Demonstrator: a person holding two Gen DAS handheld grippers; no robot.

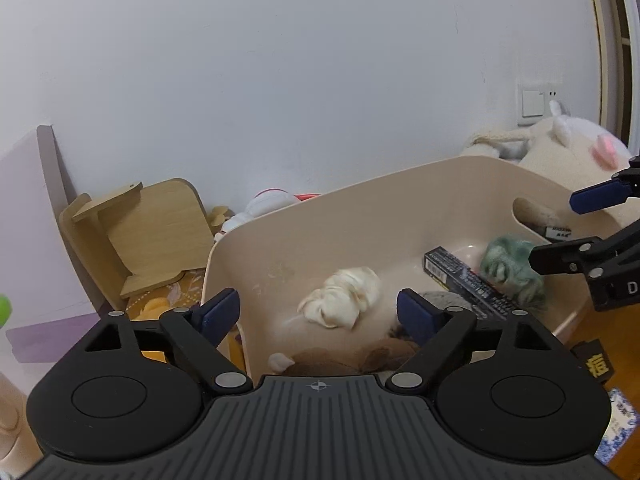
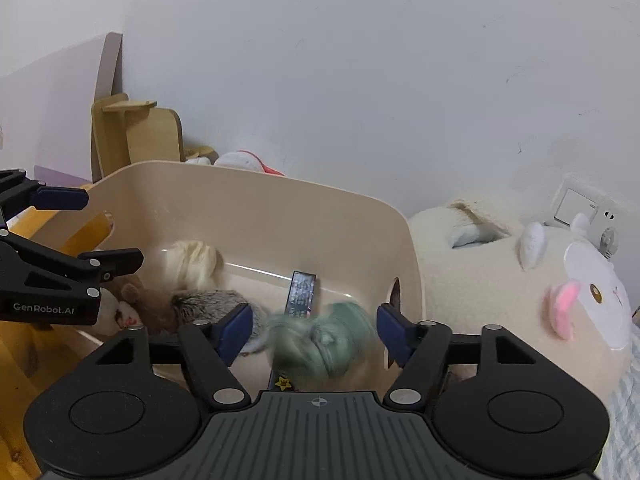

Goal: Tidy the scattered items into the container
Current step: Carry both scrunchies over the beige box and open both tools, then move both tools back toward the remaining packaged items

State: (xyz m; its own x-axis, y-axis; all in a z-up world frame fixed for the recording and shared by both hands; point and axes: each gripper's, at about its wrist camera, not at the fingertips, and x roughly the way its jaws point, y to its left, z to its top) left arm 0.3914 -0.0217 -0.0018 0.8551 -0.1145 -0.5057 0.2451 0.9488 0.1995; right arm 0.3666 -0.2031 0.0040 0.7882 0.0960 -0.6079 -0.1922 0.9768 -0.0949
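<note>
Two wide-spread grippers — left gripper (image 1: 319,312), "GenRobot.AI"-marked; right gripper (image 2: 315,330) — over bin (image 2: 256,184).

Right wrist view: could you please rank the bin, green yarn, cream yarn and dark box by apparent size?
1. Bin
2. Green yarn, though blurred and nearest the camera
3. Cream yarn
4. Dark box, partly hidden

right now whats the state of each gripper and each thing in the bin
left gripper: open, empty
right gripper: open, empty
green yarn bundle: blurred, in the bin
cream yarn bundle: lying in the bin
black box: lying flat in the bin
beige bin: upright, partly filled
</note>
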